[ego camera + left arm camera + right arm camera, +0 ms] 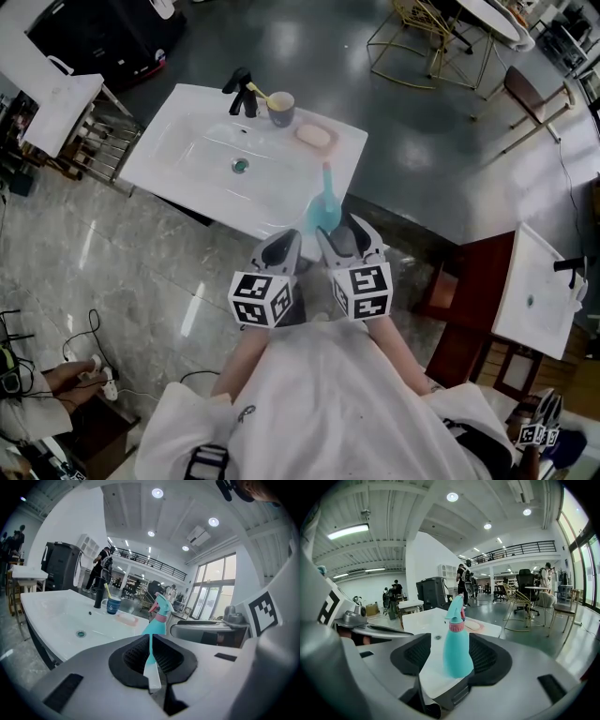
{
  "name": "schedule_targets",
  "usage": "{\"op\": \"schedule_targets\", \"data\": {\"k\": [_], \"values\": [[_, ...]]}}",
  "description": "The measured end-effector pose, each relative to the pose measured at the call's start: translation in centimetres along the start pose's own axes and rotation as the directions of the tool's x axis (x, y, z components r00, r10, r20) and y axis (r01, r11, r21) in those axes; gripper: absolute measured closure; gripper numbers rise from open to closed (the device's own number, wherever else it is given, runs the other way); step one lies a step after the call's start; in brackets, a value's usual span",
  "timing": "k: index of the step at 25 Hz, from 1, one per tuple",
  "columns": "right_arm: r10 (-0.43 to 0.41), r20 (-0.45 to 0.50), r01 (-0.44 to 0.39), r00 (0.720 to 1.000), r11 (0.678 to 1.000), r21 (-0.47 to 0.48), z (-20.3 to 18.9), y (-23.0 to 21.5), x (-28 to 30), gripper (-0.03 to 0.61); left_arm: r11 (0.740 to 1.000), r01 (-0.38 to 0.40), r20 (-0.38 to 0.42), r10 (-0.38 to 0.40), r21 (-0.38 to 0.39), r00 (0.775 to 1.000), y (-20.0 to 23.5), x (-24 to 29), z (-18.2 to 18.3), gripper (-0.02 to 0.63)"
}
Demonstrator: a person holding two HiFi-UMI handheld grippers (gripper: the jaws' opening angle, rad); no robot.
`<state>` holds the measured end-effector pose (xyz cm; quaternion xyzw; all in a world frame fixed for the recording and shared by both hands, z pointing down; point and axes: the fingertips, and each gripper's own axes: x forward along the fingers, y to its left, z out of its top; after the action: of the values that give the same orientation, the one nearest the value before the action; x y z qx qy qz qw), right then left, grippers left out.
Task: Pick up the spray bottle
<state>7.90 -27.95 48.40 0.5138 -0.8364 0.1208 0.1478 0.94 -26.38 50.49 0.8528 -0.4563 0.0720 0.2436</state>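
The spray bottle (323,211) is blue-green with a pink ring under its top. It stands up straight on the white sink (178,141), right at the front edge and near the front right corner. There is very little sink top between the bottle and that edge.

My right gripper (349,239) has its jaws wide apart. My right gripper view shows the bottle in the gap between them, and the pads are not squeezing it. My left gripper (278,251) is just beside the right one. Its jaws are closed together with nothing in them. Through the thin crack between them I see a strip of the bottle.

Only the head view shows how near the bottle is to the edge. Only the left gripper view shows the yellow brush sticking out of the cup.

Behind the bottle, well apart from it, sit a pink soap dish (314,136), a cup (280,108) and a black tap (241,92). The drain (241,165) is in the bowl. Nothing stands between my grippers and the bottle.

Shiny grey floor lies open on my left. On my right are a dark red cabinet (469,291) and a second white sink (525,300). Gold wire chairs (412,37) stand far off across the dark floor. The gripper views show people far back in the room.
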Motion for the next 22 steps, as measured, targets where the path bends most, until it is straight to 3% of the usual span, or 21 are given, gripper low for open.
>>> {"op": "schedule_targets", "data": {"k": [22], "values": [[-0.038, -0.006, 0.038, 0.999, 0.999, -0.039, 0.5, -0.7, 3.6, 0.298, 0.999, -0.031, -0.003, 0.031, -0.014, 1.0, 3.2, 0.8, 1.0, 0.575]]}}
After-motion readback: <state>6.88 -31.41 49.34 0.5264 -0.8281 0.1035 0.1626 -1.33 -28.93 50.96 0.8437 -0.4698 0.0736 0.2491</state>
